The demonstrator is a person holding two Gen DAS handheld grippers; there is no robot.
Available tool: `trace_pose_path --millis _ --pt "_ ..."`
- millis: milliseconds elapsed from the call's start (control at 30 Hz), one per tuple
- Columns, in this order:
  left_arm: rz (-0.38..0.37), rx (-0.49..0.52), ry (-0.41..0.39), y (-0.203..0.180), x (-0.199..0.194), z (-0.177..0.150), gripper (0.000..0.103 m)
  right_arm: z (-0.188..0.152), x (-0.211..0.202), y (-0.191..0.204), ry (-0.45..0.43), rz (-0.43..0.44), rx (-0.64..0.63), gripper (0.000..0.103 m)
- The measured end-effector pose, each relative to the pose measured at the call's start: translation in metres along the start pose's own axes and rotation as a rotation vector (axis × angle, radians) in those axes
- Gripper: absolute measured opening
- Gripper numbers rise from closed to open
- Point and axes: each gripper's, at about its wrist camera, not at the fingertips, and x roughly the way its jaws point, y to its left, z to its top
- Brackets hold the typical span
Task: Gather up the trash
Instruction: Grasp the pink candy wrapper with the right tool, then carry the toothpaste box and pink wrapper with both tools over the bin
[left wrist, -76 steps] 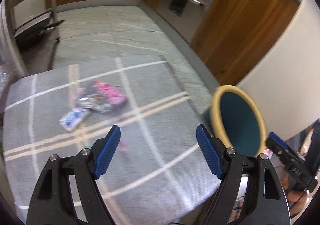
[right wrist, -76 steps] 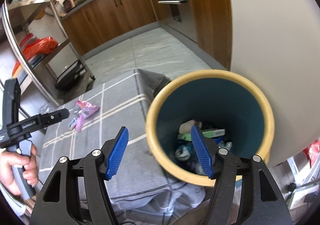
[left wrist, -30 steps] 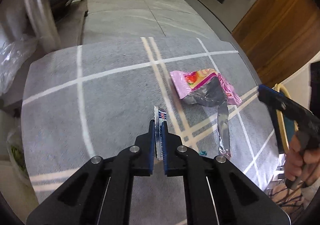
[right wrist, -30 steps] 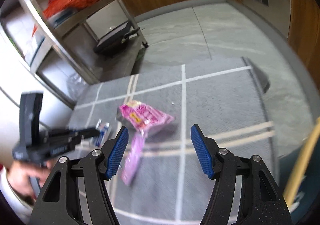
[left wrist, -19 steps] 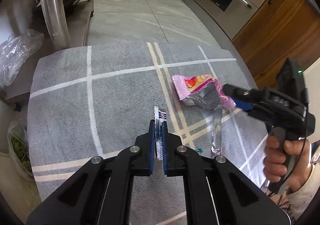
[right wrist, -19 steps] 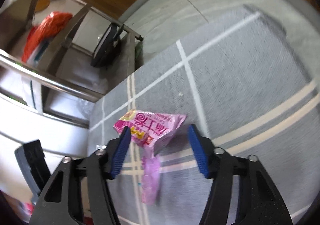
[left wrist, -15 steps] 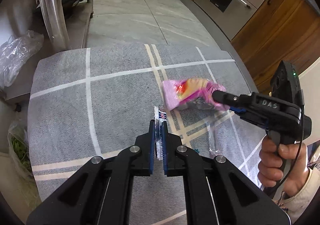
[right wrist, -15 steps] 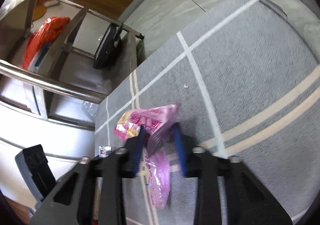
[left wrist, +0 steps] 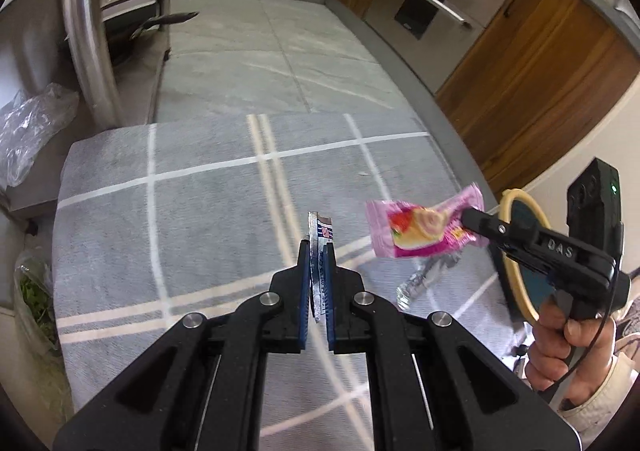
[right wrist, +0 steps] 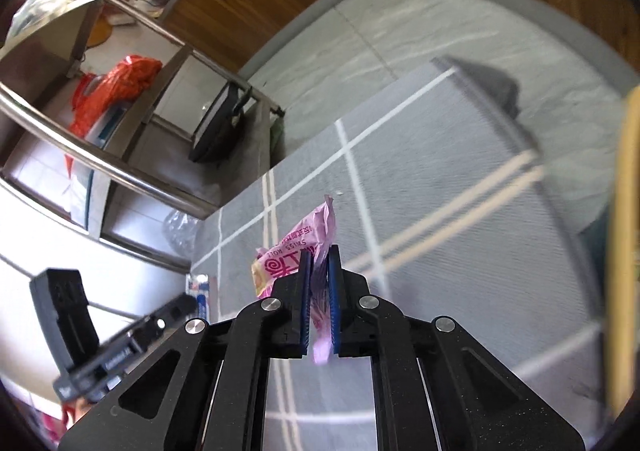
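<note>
My left gripper (left wrist: pixel 317 255) is shut on a small blue and white wrapper (left wrist: pixel 319 247) and holds it edge-on above the grey checked cloth (left wrist: pixel 200 219). My right gripper (right wrist: pixel 319 263) is shut on a pink snack wrapper (right wrist: pixel 304 241), lifted off the cloth; it also shows in the left wrist view (left wrist: pixel 420 229), held at the tip of the right gripper (left wrist: pixel 470 217). A silvery torn strip (left wrist: pixel 424 279) lies on the cloth under it. The yellow-rimmed teal bin (left wrist: pixel 516 263) stands at the right, behind the right gripper.
A steel rack with a red bag (right wrist: pixel 112 91) and a black pan (left wrist: pixel 160 23) stands at the left. A clear plastic bag (left wrist: pixel 32 123) lies by it. Wooden cabinets (left wrist: pixel 540 67) and a tiled floor (left wrist: pixel 280 63) lie beyond the cloth.
My right gripper closed on the pink wrapper and lifted it off the cloth toward the right. My left gripper kept its hold on the small wrapper and rose a little.
</note>
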Motion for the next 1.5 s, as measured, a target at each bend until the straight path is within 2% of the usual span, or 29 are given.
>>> trace_pose_path --millis 400,800,1133,1500 --pt "-0.06 0.104 -0.036 -0.075 -0.018 -0.011 0.005 -0.036 -0.106 -0.031 -0.106 -0.061 -0.044 0.009" --pt "-0.127 0.172 -0.045 -0.154 -0.026 -0.03 0.005 -0.051 -0.177 -0.057 -0.222 -0.094 -0.076 0.009" --pt "-0.203 0.266 -0.037 -0.235 -0.011 -0.031 0.005 -0.052 -0.23 -0.089 -0.373 -0.183 -0.052 0.009" --pt "-0.263 0.304 0.001 -0.302 0.027 -0.029 0.005 -0.049 -0.258 -0.146 -0.481 -0.241 0.088 0.009"
